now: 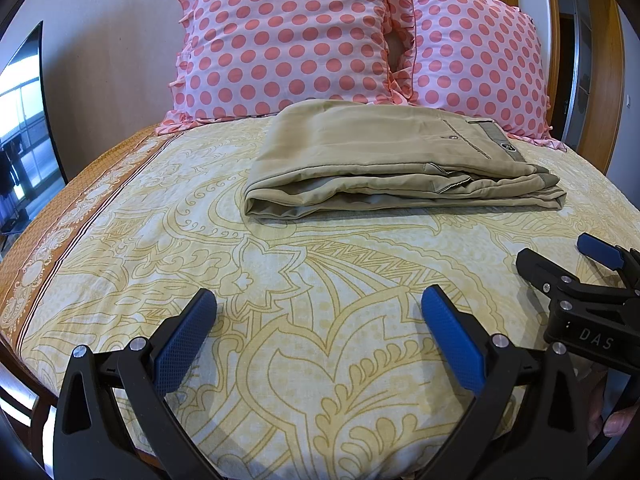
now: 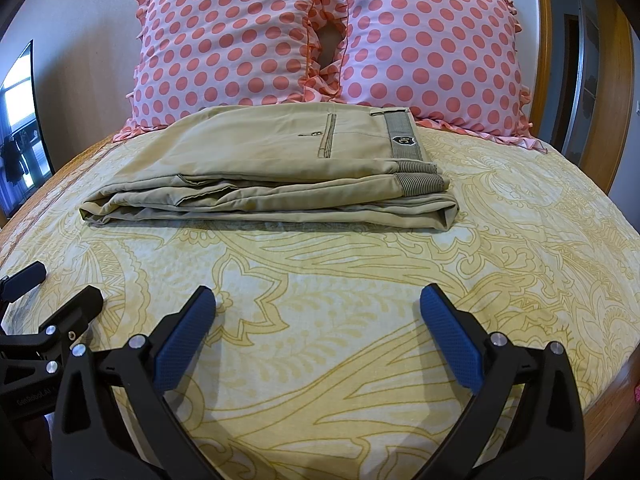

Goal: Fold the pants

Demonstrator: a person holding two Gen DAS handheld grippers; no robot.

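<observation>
Khaki pants (image 1: 384, 164) lie folded in a flat stack on the bed, waistband with a dark badge at the right end; they also show in the right wrist view (image 2: 272, 172). My left gripper (image 1: 318, 304) is open and empty, held over the bedsheet well in front of the pants. My right gripper (image 2: 318, 304) is open and empty too, also in front of the pants. The right gripper shows at the right of the left wrist view (image 1: 568, 264), and the left gripper at the left edge of the right wrist view (image 2: 52, 292).
The bed has a yellow patterned sheet (image 1: 280, 280) with an orange border (image 1: 60, 236) at the left. Two pink polka-dot pillows (image 1: 288, 36) (image 1: 476, 56) lean on the headboard behind the pants. A dark TV screen (image 1: 20, 120) stands at the left.
</observation>
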